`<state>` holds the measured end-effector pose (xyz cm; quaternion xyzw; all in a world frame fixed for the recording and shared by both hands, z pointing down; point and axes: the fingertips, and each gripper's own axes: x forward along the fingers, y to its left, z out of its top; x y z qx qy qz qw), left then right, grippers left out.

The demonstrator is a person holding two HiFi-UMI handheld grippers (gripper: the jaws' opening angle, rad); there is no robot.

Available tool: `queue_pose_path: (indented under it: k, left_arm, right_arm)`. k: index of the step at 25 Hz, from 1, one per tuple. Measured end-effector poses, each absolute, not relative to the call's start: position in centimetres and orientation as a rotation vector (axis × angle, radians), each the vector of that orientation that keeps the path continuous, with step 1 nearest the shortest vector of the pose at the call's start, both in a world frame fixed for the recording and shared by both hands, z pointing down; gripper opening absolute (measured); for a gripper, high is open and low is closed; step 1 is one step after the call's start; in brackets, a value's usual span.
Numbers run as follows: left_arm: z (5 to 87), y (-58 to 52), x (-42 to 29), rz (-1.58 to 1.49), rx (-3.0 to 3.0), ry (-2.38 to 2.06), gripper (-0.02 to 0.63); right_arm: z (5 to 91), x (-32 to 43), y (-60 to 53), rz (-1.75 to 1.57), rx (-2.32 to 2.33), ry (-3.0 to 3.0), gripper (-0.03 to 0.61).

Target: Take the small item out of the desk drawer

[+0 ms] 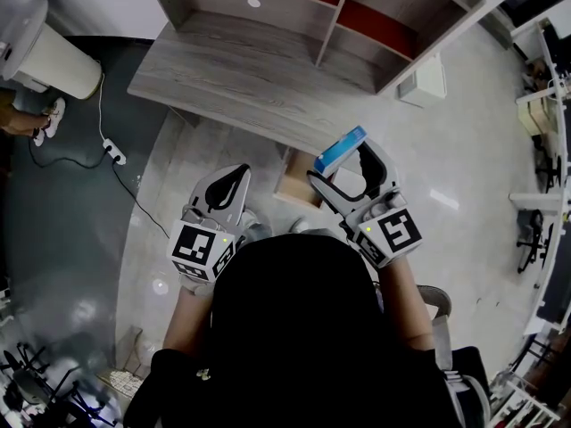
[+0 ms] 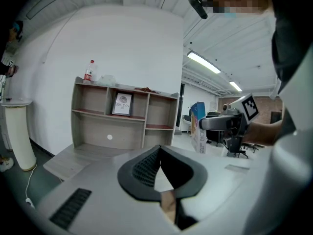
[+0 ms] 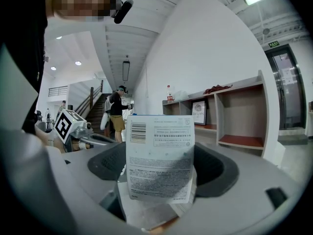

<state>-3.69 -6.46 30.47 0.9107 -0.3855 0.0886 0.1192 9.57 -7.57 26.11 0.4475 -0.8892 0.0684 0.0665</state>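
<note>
desk (image 1: 250, 69) below; box (image 1: 340, 149) between right fingers (image 1: 384, 168)

My own dark head (image 1: 294, 328) covers the near part of the light wooden drawer (image 1: 293, 178), so I cannot see inside it. The small white-and-blue cardboard box (image 3: 160, 151) drops out of sight low between the jaws of my right hand-held gripper (image 3: 161, 169), and its fine print is too small to read. The grey wooden shelf unit (image 1: 357, 16) runs off the top edge.

Blue-and-white box (image 1: 340, 150), grey woodgrain desk (image 1: 250, 78)
</note>
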Motion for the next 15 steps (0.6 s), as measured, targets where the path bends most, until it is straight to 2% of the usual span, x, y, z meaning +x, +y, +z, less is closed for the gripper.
queue_pose_path:
  k: [15]
  left_arm:
    - [31.2, -5.8, -4.1, 0.268, 2.650, -1.121, 0.009]
  right_arm:
    - [27.2, 9.6, -7.5, 0.240, 1.367, -2.664, 0.410]
